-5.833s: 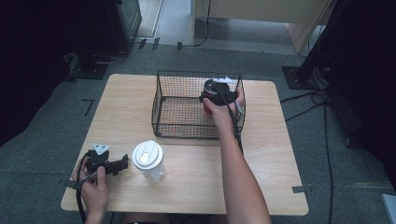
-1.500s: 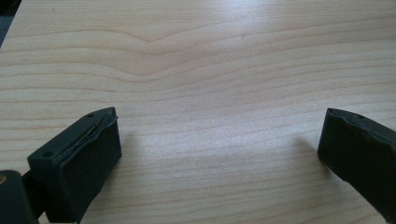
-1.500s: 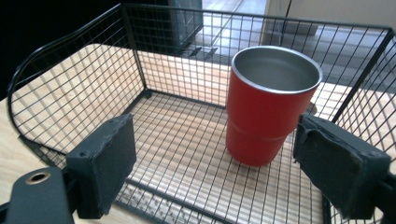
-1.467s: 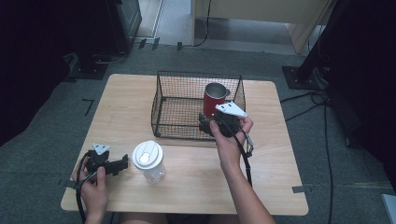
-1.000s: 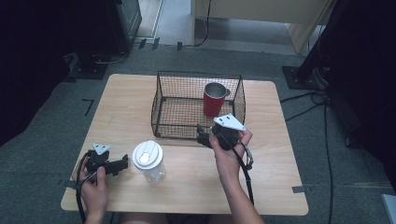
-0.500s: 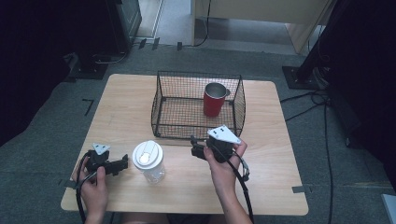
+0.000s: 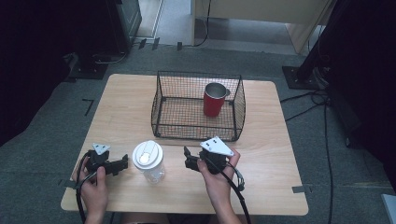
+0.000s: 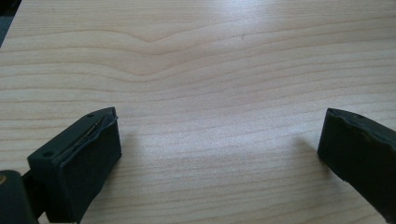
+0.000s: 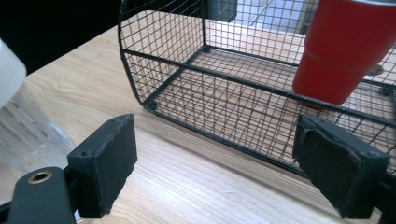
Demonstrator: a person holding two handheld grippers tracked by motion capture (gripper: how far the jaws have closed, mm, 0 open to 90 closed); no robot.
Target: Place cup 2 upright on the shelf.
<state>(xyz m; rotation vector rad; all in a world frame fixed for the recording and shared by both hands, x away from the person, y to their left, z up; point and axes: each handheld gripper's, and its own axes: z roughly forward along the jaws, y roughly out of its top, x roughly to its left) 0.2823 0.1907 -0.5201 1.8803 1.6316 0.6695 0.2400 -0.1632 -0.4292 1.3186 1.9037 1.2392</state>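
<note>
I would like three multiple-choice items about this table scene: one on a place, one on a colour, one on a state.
1. Where does the cup stand?
A. Inside the wire basket
B. Beside the clear jar
C. On the floor

2. What colour is the cup?
A. Blue
B. Red
C. Green

3. How are the right tongs?
A. Shut on the cup
B. Shut on the jar's lid
C. Open, holding nothing

Key: 1 A, the mesh walls surround it in the high view. 2 B, its wall is red with a metal rim. 3 C, the right gripper view shows bare table between the jaws.
</note>
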